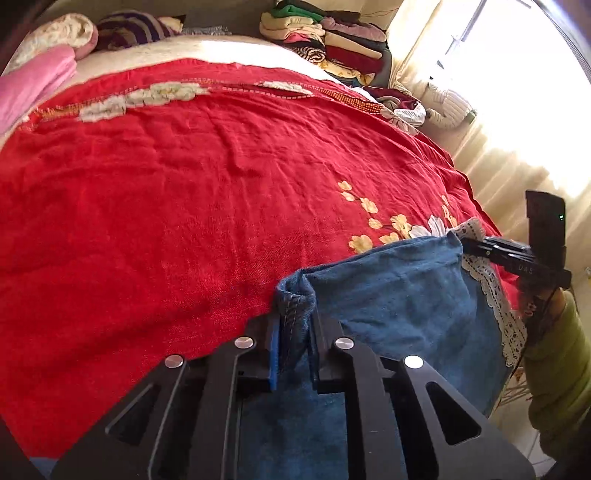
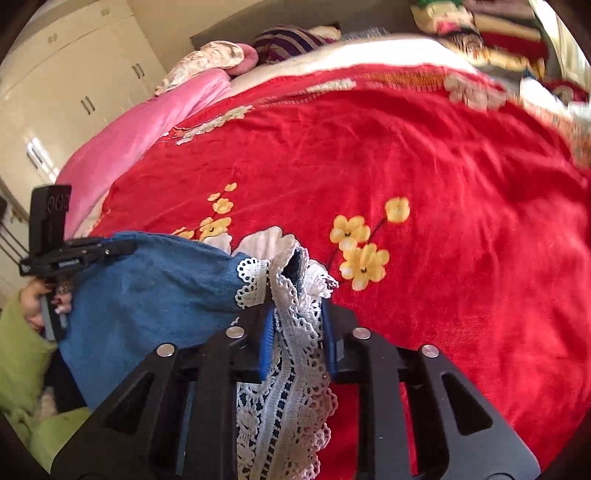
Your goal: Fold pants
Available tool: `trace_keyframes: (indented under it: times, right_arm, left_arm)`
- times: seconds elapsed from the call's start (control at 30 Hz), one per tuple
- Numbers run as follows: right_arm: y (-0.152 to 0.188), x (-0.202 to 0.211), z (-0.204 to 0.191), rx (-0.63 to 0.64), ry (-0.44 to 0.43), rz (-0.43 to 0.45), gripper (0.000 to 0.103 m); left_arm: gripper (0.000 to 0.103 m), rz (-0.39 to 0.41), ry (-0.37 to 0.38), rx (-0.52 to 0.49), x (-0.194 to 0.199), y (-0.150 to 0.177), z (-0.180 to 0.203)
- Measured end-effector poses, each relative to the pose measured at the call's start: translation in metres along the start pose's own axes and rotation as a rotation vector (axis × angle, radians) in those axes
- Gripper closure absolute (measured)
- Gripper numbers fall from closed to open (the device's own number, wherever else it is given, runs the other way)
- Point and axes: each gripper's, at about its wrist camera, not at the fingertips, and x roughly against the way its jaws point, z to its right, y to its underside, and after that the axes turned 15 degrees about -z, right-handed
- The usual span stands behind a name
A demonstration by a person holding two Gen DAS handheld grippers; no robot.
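The pants [image 1: 391,291] are blue denim with a white lace trim [image 2: 295,332]. They hang over the near edge of a bed with a red flowered blanket [image 1: 184,184]. My left gripper [image 1: 295,325] is shut on a stitched denim edge at one top corner. My right gripper [image 2: 299,317] is shut on the lace-trimmed corner. Each gripper shows in the other's view: the right one [image 1: 469,245] at the far corner of the cloth, the left one [image 2: 122,248] at the left. The top edge of the pants is stretched between them, just above the blanket.
Pink bedding [image 2: 140,136] and pillows [image 1: 55,33] lie at the head of the bed. A stack of folded clothes [image 1: 325,37] sits at the far corner. A bright curtained window [image 1: 517,92] is on the right, white cupboards [image 2: 74,74] on the left.
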Motion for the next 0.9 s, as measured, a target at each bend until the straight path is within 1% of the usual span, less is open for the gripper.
trace_keyframes:
  times: [0.07,0.13,0.2,0.3,0.4,0.43,0.5,0.57,0.67,0.7,0.77,0.8,0.83,0.9]
  right_arm:
    - [-0.003,0.016,-0.007,0.023,0.051,0.049,0.090]
    - [-0.009,0.029,-0.010,0.041,0.079,0.096,0.090]
    - [-0.020,0.036,-0.014,0.068,0.114,0.121,0.090]
    - [-0.036,0.025,-0.011,0.069,0.160,0.088,0.090]
    - [-0.044,-0.003,-0.005,0.066,0.215,-0.006,0.088]
    - [-0.044,-0.012,-0.001,0.062,0.221,-0.028,0.086]
    - [-0.044,-0.019,0.002,0.053,0.227,-0.030,0.082]
    - [-0.042,-0.021,0.005,0.044,0.239,-0.022,0.079]
    - [-0.040,-0.021,0.007,0.028,0.258,-0.015,0.067]
    - [-0.039,-0.019,0.009,0.018,0.267,-0.013,0.062]
    - [-0.037,-0.010,0.011,-0.014,0.264,0.009,0.060]
    - [-0.035,-0.004,0.010,-0.024,0.260,0.027,0.059]
    - [-0.033,0.003,0.009,-0.026,0.261,0.044,0.059]
    - [-0.022,0.022,0.004,-0.027,0.280,0.090,0.058]
  left_arm:
    - [0.093,0.036,-0.010,-0.006,0.011,-0.003,0.004]
    - [0.094,0.062,-0.035,-0.017,0.021,-0.010,0.008]
    - [0.095,0.065,-0.061,-0.024,0.022,-0.018,0.010]
    - [0.095,0.058,-0.093,-0.015,0.012,-0.024,0.008]
    - [0.095,0.036,-0.103,0.003,-0.006,-0.025,0.002]
    - [0.095,0.028,-0.099,0.010,-0.011,-0.024,-0.001]
    - [0.091,0.021,-0.101,0.021,-0.019,-0.023,-0.006]
    - [0.090,0.029,-0.089,0.024,-0.022,-0.020,-0.008]
    - [0.088,0.044,-0.062,0.031,-0.022,-0.017,-0.013]
    - [0.085,0.051,-0.054,0.034,-0.021,-0.016,-0.013]
    - [0.072,0.072,-0.056,0.052,-0.015,-0.013,-0.016]
    - [0.059,0.083,-0.061,0.060,-0.010,-0.011,-0.016]
    - [0.054,0.095,-0.064,0.065,-0.005,-0.009,-0.015]
    - [0.054,0.122,-0.071,0.071,0.010,-0.004,-0.014]
